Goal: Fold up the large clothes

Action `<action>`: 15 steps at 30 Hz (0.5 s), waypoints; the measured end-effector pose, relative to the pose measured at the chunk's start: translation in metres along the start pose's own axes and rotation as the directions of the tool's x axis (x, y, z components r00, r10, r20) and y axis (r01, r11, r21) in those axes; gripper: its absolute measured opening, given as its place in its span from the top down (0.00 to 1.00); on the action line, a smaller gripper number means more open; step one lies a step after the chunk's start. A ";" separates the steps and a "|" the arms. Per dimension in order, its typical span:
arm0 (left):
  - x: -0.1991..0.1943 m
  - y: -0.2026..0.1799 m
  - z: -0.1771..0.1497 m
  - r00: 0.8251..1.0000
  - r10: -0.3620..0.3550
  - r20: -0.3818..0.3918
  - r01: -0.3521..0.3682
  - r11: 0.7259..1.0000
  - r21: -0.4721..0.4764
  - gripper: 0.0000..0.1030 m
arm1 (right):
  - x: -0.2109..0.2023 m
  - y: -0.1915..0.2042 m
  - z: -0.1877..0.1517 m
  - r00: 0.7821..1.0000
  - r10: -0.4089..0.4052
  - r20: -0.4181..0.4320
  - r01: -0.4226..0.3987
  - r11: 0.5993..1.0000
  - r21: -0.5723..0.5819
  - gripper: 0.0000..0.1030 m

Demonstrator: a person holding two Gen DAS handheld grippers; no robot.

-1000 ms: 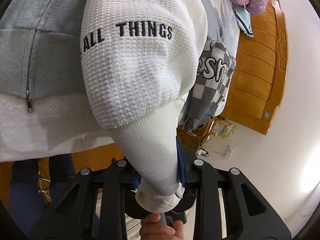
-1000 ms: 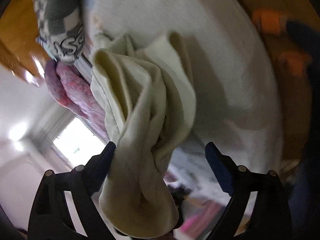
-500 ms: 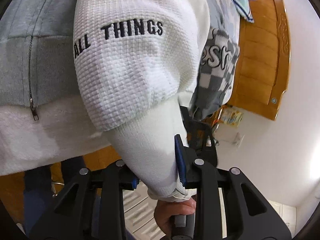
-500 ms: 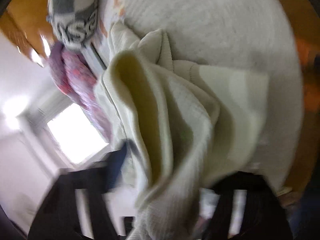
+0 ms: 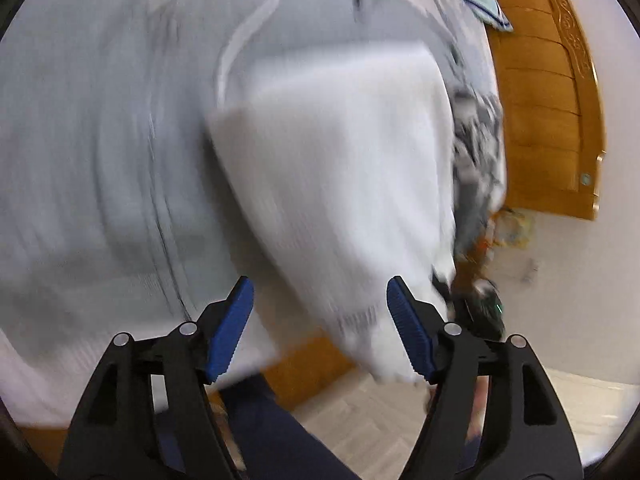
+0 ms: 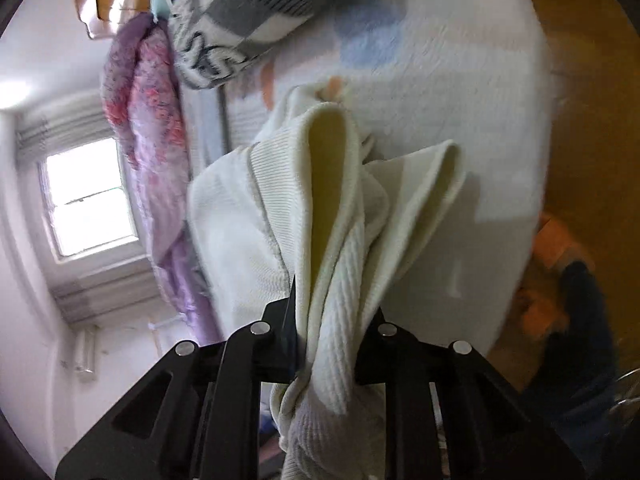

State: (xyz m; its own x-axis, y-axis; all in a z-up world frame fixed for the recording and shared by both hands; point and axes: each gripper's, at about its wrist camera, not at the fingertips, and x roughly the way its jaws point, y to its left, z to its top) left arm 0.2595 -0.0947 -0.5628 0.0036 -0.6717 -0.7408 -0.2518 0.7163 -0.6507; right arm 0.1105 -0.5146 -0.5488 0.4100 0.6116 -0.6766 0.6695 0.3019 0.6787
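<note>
A white waffle-knit sweater (image 5: 340, 168) lies on a grey zip hoodie (image 5: 100, 140) on the bed; this view is motion-blurred. My left gripper (image 5: 320, 312) is open, and the sweater's sleeve end (image 5: 380, 344) hangs loose between and just ahead of its blue pads (image 5: 230, 326). In the right wrist view, my right gripper (image 6: 332, 320) is shut on a bunched fold of the cream-white sweater (image 6: 332, 240), which rises in folds above the bed sheet (image 6: 460, 80).
A grey-and-white checkered garment (image 6: 240, 20) and a pink-purple quilt (image 6: 148, 120) lie farther on the bed. A wooden headboard (image 5: 548, 100) stands at the right. A window (image 6: 88, 196) is at the left. The person's dark trouser leg (image 5: 272, 432) is below.
My left gripper has opened and let go of the sweater's sleeve cuff, and the view has swung over the hoodie. My right gripper has closed on the bunched sweater fabric.
</note>
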 end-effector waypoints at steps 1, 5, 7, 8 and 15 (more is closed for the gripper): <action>0.000 -0.002 0.011 1.000 0.003 0.018 -0.003 1.000 0.018 0.32 | 0.001 -0.001 0.001 1.000 -0.026 -0.009 0.025 1.000 -0.015 0.83; 0.020 -0.010 0.063 0.999 0.044 -0.030 -0.043 0.998 0.050 0.26 | -0.011 -0.015 -0.004 0.998 -0.059 -0.007 0.058 0.998 -0.012 0.84; 0.038 -0.013 0.078 0.993 0.048 -0.107 -0.042 0.997 0.063 0.23 | -0.018 -0.013 -0.001 0.996 -0.087 0.028 0.087 0.996 -0.011 0.84; 0.045 -0.018 0.083 0.989 0.062 -0.137 -0.051 0.996 0.078 0.22 | -0.021 -0.008 0.001 0.992 -0.117 0.052 0.119 0.992 -0.037 0.84; 0.032 -0.045 0.080 0.953 0.030 -0.303 0.039 0.975 0.220 0.22 | -0.018 -0.020 0.030 0.981 -0.194 0.005 0.194 0.981 -0.020 0.84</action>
State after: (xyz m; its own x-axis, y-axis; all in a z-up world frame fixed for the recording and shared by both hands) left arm 0.3481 -0.1333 -0.5710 -0.2973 -0.6752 -0.6750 -0.0321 0.7137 -0.6997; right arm 0.1086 -0.5537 -0.5586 0.2753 0.5379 -0.7968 0.7238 0.4294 0.5400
